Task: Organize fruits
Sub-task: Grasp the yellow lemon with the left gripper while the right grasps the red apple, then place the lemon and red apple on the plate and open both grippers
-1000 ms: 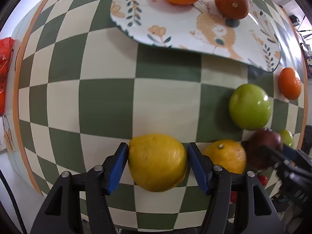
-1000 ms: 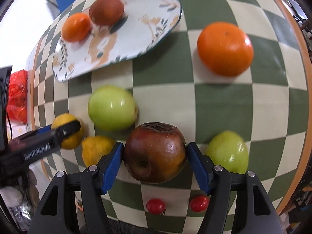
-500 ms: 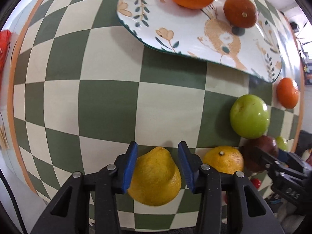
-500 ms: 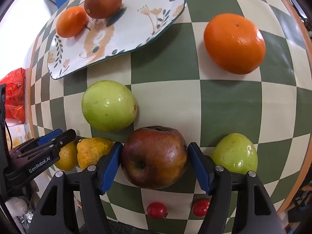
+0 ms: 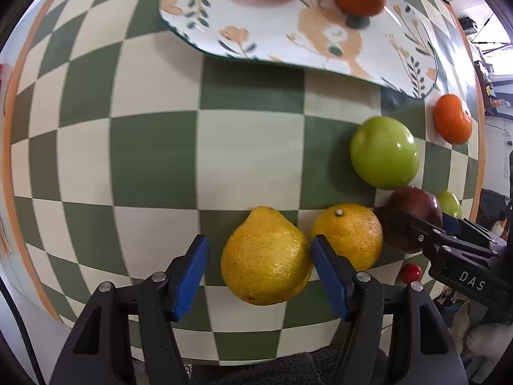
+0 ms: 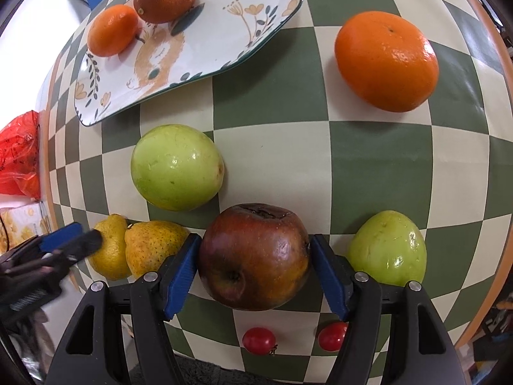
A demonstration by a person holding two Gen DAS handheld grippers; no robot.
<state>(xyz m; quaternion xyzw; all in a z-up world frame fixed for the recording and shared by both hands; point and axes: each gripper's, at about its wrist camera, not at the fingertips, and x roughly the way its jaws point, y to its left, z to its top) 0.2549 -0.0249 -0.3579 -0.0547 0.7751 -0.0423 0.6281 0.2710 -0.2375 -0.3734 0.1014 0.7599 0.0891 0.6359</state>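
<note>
Between the left gripper's point(image 5: 259, 264) just-reopened jaws, sitting ungripped: firm, pebbly, pear-shaped yellow citrus point(image 5: 265, 256), best pinched across its broad belly; right gripper point(image 6: 253, 264) clasping the bruised red-brown apple point(image 6: 253, 256).

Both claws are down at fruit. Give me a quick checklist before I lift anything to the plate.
1. Left claw grip on yellow fruit: not ok; jaws have just been opening, gap at one pad.
2. Right claw grip on dark apple: ok; both pads touch it.
3. Free room on plate: ok; two fruits at one end, the rest bare.
4. Clearance from orange-yellow fruit beside left claw: cannot tell; one pad overlaps it.
</note>
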